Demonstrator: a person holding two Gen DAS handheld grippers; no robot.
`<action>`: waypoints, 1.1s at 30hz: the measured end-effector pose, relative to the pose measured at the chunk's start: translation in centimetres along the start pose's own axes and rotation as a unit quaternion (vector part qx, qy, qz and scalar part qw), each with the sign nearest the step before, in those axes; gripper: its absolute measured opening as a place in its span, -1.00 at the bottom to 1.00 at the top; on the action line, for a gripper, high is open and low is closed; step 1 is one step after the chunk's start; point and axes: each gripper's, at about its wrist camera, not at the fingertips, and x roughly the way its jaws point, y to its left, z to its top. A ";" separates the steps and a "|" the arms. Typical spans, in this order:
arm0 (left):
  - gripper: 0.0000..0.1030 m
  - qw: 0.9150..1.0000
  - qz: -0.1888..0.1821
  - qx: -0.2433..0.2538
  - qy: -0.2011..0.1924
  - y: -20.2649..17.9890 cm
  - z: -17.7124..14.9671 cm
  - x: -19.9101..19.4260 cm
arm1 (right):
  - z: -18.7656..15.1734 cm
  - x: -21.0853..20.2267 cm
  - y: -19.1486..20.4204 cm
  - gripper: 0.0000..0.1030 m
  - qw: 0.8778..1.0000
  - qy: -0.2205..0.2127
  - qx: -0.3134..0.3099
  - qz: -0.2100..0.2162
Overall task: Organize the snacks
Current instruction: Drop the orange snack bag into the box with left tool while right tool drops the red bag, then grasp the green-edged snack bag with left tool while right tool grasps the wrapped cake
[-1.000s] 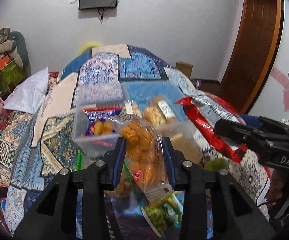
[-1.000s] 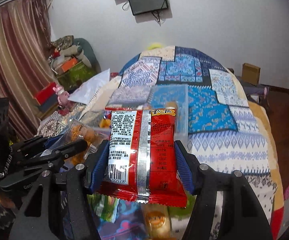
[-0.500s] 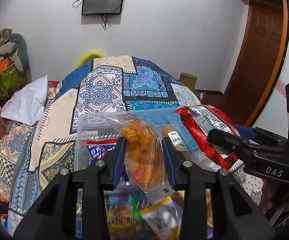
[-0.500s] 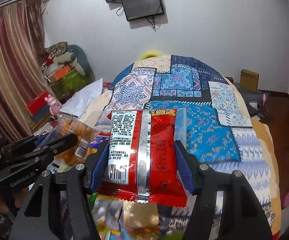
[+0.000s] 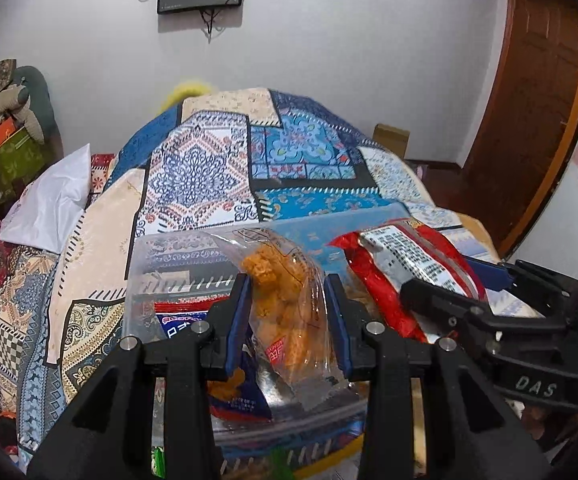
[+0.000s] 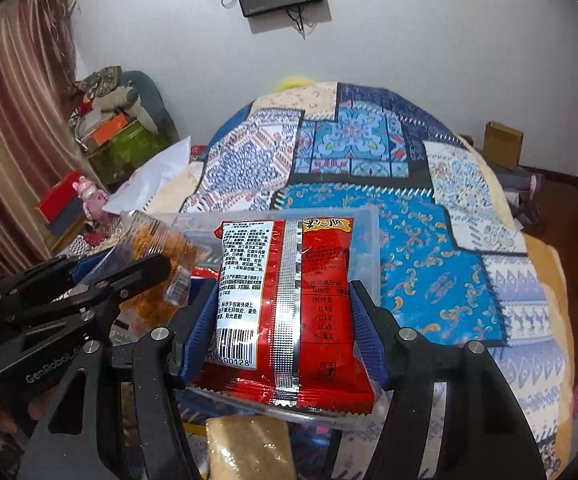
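My left gripper (image 5: 287, 320) is shut on a clear bag of orange fried snacks (image 5: 285, 308), held over a clear plastic box (image 5: 145, 272) on the bed. The box holds a blue packet (image 5: 233, 392) and other snacks. My right gripper (image 6: 283, 320) is shut on a red snack packet (image 6: 289, 312) with a white label and silver seam, also over the box (image 6: 369, 248). In the left wrist view the right gripper (image 5: 465, 296) holds the red packet (image 5: 405, 264) just to the right. In the right wrist view the left gripper (image 6: 101, 276) with the orange bag (image 6: 157, 240) is at the left.
A patchwork quilt (image 5: 217, 172) covers the bed. A white pillow (image 5: 53, 200) lies at its left edge. A tan packet (image 6: 249, 448) lies below the right gripper. Boxes and soft toys (image 6: 109, 120) are stacked by the curtain; a wooden door (image 5: 529, 100) stands at the right.
Both grippers have moved forward and a little down over the bed, each keeping its packet. The clear box now sits directly under them instead of ahead.
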 end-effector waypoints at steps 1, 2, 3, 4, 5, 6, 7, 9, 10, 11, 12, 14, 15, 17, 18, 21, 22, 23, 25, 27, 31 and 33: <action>-0.29 1.000 0.005 -0.001 0.003 0.0 -0.1 0.3 | -0.1 0.2 -0.1 0.16 1.000 0.003 0.001 0.000; -0.29 1.000 0.006 0.000 0.004 0.0 -0.2 0.5 | -0.3 0.4 -0.2 0.16 1.000 0.007 0.001 0.000; -0.28 1.000 0.008 0.001 0.005 -0.1 -0.3 0.6 | -0.5 0.6 -0.2 0.16 1.000 0.011 0.001 0.001; -0.28 1.000 0.009 0.003 0.007 -0.1 -0.5 0.6 | -0.7 0.7 -0.3 0.17 1.000 0.015 0.000 0.001; -0.28 1.000 0.010 0.007 0.009 -0.3 -0.6 0.8 | -0.8 0.9 -0.4 0.17 1.000 0.017 -0.001 0.000; -0.27 1.000 0.011 0.009 0.010 -0.4 -0.6 0.8 | -0.9 0.9 -0.4 0.17 1.000 0.019 -0.003 -0.001; -0.25 1.000 0.012 0.011 0.011 -0.5 -0.7 0.9 | -1.0 1.0 -0.3 0.18 1.000 0.021 -0.006 -0.002; -0.17 1.000 0.011 0.011 0.014 -0.5 -0.8 0.8 | -1.1 0.9 -0.2 0.18 1.000 0.022 -0.009 -0.006; -0.10 1.000 0.011 0.009 0.014 -0.4 -0.7 0.8 | -1.1 0.8 -0.2 0.18 1.000 0.022 -0.009 -0.008; -0.07 1.000 0.011 0.006 0.012 -0.4 -0.7 0.5 | -1.1 0.6 -0.1 0.19 1.000 0.022 -0.010 -0.009; -0.06 1.000 0.010 0.003 0.010 -0.2 -0.7 0.1 | -1.1 0.5 -0.1 0.19 1.000 0.023 -0.011 -0.009; -0.06 1.000 0.005 -0.005 0.008 0.2 -0.6 -0.8 | -1.1 0.0 -0.1 0.19 1.000 0.022 -0.013 -0.012; -0.06 1.000 0.002 -0.009 0.007 0.4 -0.5 -1.1 | -1.0 -0.2 -0.1 0.19 1.000 0.020 -0.013 -0.013; 0.00 1.000 -0.005 -0.014 0.004 0.7 -0.5 -2.3 | -1.1 -1.1 -0.1 0.19 1.000 0.016 -0.015 -0.014; 0.04 1.000 -0.008 -0.016 0.001 0.9 -0.6 -3.1 | -1.1 -1.6 -0.1 0.19 1.000 0.014 -0.015 -0.014; 0.19 1.000 -0.008 -0.020 -0.008 1.5 -0.9 -5.2 | -1.4 -3.2 -0.1 0.19 1.000 0.005 -0.014 -0.013; 0.21 1.000 -0.006 -0.019 -0.009 1.7 -1.1 -5.8 | -1.5 -4.0 0.0 0.19 1.000 0.000 -0.014 -0.012; 0.22 1.000 -0.004 -0.019 -0.009 1.9 -1.4 -6.5 | -1.6 -4.5 0.1 0.20 1.000 -0.002 -0.015 -0.012; 0.25 1.000 0.002 -0.021 -0.008 2.4 -1.9 -7.5 | -1.9 -5.4 0.3 0.21 1.000 -0.005 -0.017 -0.010; 0.31 1.000 0.008 -0.025 -0.004 3.0 -2.7 -8.4 | -2.4 -6.2 0.7 0.24 1.000 -0.007 -0.021 -0.011; 0.35 0.999 0.020 -0.026 0.012 3.7 -4.7 -9.1 | -3.6 -7.2 1.3 0.29 1.000 -0.005 -0.028 -0.010; 0.43 0.999 0.023 -0.028 0.022 4.1 -5.9 -9.2 | -4.4 -7.4 1.4 0.29 1.000 0.001 -0.030 -0.009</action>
